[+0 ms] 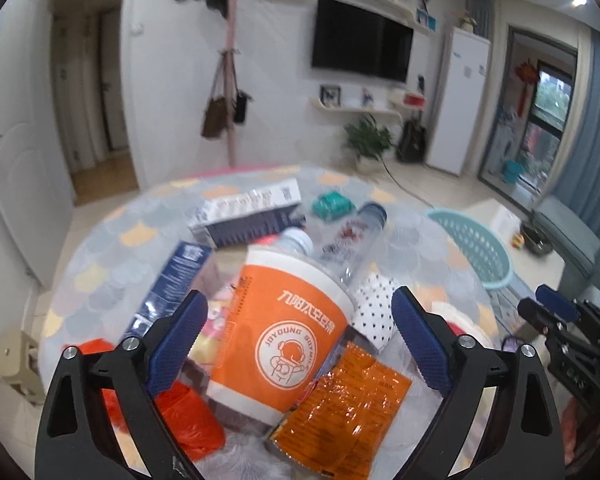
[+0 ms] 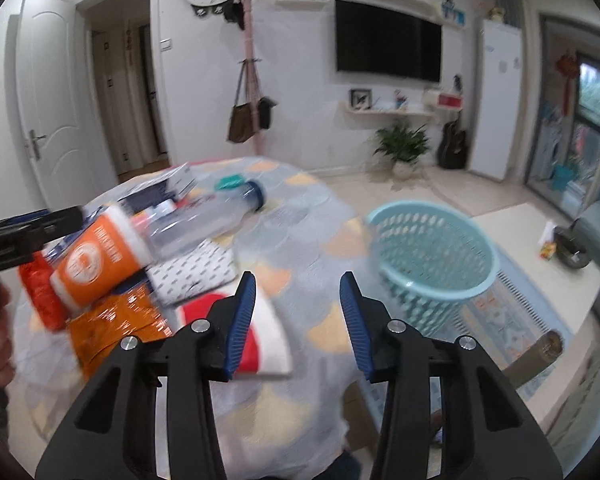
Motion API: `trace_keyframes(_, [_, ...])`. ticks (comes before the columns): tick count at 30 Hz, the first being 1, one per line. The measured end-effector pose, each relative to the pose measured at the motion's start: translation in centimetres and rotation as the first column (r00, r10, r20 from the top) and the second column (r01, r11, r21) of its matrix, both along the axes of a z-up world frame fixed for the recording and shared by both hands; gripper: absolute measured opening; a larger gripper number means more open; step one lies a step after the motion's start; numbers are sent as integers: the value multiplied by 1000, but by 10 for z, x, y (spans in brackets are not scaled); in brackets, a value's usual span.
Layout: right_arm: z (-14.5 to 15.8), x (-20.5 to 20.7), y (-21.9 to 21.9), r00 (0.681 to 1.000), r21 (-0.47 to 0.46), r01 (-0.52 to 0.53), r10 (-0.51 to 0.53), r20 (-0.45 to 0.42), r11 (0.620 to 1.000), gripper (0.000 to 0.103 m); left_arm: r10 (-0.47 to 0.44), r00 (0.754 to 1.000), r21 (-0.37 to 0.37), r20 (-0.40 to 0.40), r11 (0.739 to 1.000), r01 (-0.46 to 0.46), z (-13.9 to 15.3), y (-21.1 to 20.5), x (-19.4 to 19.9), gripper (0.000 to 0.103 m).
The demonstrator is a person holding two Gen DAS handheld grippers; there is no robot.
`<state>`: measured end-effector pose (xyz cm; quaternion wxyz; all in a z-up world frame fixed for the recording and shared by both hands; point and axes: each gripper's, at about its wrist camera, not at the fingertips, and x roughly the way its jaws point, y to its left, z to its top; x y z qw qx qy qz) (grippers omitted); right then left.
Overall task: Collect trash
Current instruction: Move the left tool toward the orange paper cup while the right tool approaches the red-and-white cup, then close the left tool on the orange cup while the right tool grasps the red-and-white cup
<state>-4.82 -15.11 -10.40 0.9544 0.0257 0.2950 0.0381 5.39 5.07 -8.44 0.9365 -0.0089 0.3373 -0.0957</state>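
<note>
While the trash lies heaped on the round counter (image 2: 300, 240), the left gripper (image 1: 296, 340) hangs over the pile with its jaws wide apart, straddling the orange paper cup (image 1: 284, 332) without visibly touching it. That cup lies tipped on its side atop the heap, its white rim pointing away from the camera, with an orange foil packet (image 1: 348, 408) just beside its base and a clear plastic bottle (image 1: 352, 240) behind it. Red plastic wrap (image 1: 188, 412) sits by the left finger, and 2 blue-and-white cartons (image 1: 248, 212) lie farther back.

The right gripper (image 2: 298, 320) hovers over the near edge of the counter, jaws apart and holding nothing, above a red-and-white packet (image 2: 268, 344). A light blue basket (image 2: 432, 256) stands on the floor just off the counter's right side and looks empty from here.

By my reading, the step in hand is the first pick: taking the cup. The next move calls for lowering the left jaws around the cup's body, closing gently so the paper wall does not crush, then carrying it across to the basket.
</note>
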Motion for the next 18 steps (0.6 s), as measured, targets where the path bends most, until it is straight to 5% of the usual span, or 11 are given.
trace_keyframes(4, [-8,2,6,998,24,-46,47,-48,999,50,15,999,2,-46,1000,-15,-4,11,7,89])
trace_keyframes(6, [-11,2,9,996,39,-59,62,-62,997,74,1,996,26,-85,1000,2,-10,14,8,90])
trace_keyframes(11, [-29,15,23,985,25,-110,112,-130,994,80,-2,984,81,-179,997,17,-31,16,12,90])
trace_keyframes(18, [-42,28,24,969,88,-152,166,-184,984,93,-12,984,148,-179,988,39,-43,0,19,87])
